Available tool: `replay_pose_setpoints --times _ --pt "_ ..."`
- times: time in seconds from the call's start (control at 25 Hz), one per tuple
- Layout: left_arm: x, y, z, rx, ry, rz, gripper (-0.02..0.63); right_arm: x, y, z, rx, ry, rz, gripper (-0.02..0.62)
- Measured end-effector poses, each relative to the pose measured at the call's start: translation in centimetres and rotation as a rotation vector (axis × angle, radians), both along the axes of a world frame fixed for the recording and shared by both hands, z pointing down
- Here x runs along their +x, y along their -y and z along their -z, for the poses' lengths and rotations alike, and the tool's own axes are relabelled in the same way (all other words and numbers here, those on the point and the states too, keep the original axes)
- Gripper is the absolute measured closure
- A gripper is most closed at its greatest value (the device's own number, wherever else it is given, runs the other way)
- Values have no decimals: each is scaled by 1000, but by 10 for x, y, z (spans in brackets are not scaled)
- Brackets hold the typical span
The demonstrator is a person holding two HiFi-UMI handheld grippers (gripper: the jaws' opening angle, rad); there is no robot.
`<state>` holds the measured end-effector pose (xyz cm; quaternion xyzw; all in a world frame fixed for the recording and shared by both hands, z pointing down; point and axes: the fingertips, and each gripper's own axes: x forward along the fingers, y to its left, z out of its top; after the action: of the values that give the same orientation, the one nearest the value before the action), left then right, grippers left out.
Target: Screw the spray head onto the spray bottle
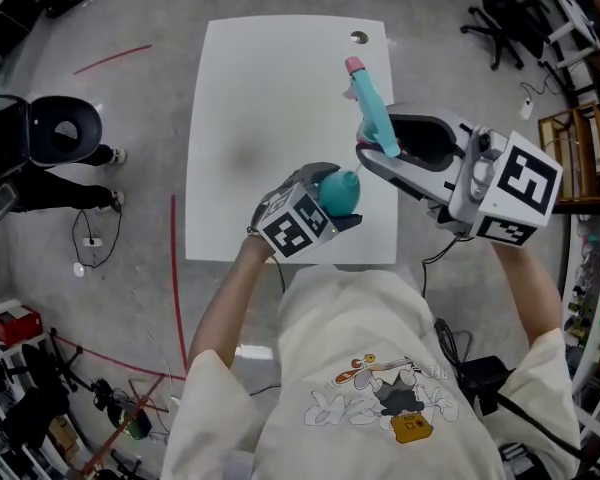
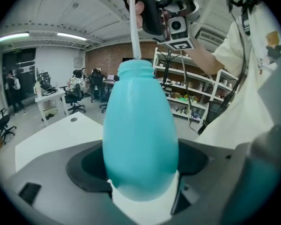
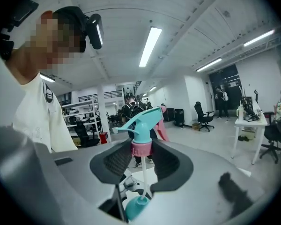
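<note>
Two firm grips: your left gripper (image 1: 342,204) clamps the teal spray bottle (image 2: 140,135); your right gripper (image 3: 141,159) pinches the spray head (image 3: 143,123) by its pink collar (image 3: 141,148).

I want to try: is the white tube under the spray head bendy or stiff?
Probably slightly bendy: the tube is very thin. It runs straight from the spray head to the bottle, so it likely keeps its shape.
</note>
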<state>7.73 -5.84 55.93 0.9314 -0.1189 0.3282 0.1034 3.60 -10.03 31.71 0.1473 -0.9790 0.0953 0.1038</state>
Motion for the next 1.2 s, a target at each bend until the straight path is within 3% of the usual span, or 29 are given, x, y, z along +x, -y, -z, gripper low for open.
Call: replay_pose_setpoints --times 0.16,0.28,0.36,0.52,0.76,1.2 --pt "16 -11 30 -61 -105 -70 195 0 -5 -3 -45 12 57 460" --pt "24 -23 87 -137 -262 -90 195 -3 -17 4 -102 64 130 460" --pt "26 -30 128 -134 -318 -110 195 -2 -27 12 -119 100 185 460" --pt "33 -21 173 -75 -276 -110 195 12 -33 32 -111 144 283 460" --pt "28 -9 191 -13 -186 -87 195 13 -35 55 -79 155 347 460" --pt "19 -27 214 42 -200 -173 195 7 -59 73 -44 151 506 460"
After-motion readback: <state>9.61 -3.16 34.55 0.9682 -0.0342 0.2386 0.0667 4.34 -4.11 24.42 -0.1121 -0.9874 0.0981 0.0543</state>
